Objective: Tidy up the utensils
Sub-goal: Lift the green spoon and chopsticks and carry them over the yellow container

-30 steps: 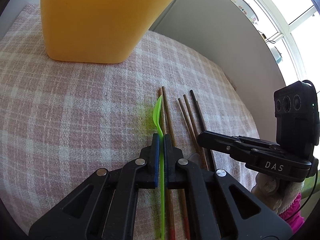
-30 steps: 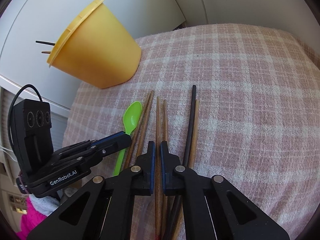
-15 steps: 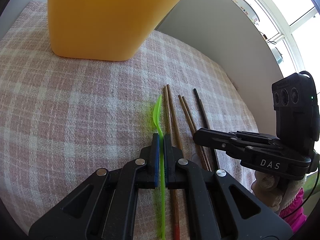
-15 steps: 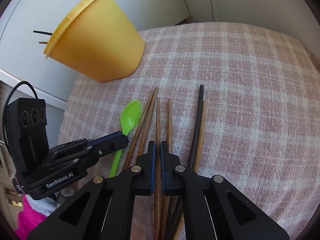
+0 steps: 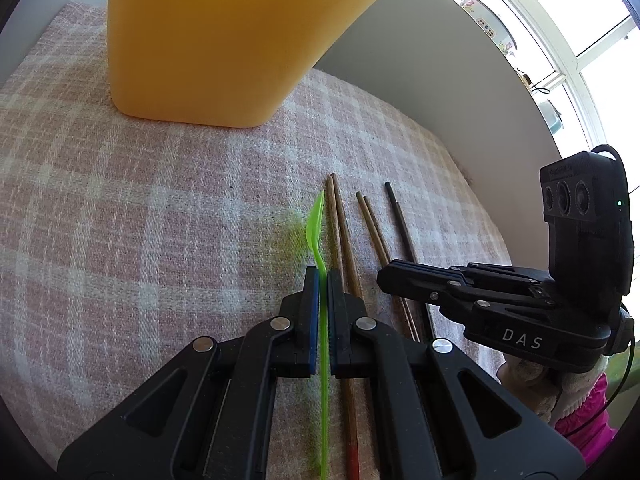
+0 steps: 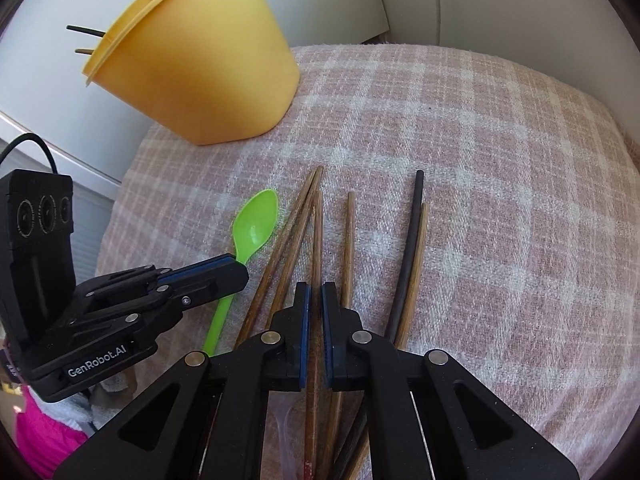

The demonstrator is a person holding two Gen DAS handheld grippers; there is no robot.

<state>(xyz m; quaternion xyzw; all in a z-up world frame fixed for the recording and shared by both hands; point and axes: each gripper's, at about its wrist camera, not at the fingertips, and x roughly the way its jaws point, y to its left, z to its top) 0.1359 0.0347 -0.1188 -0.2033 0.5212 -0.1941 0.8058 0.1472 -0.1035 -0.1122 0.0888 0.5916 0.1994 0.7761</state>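
Jaws pinch green spoon – chopstick, cloth edge near

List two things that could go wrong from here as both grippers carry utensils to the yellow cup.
1. The left gripper pinches the green spoon on its thin handle; it may swivel or slip.
2. The right gripper holds one brown chopstick among close neighbours; lifting may drag them.
3. The yellow cup is light-looking; a bump might tip it.
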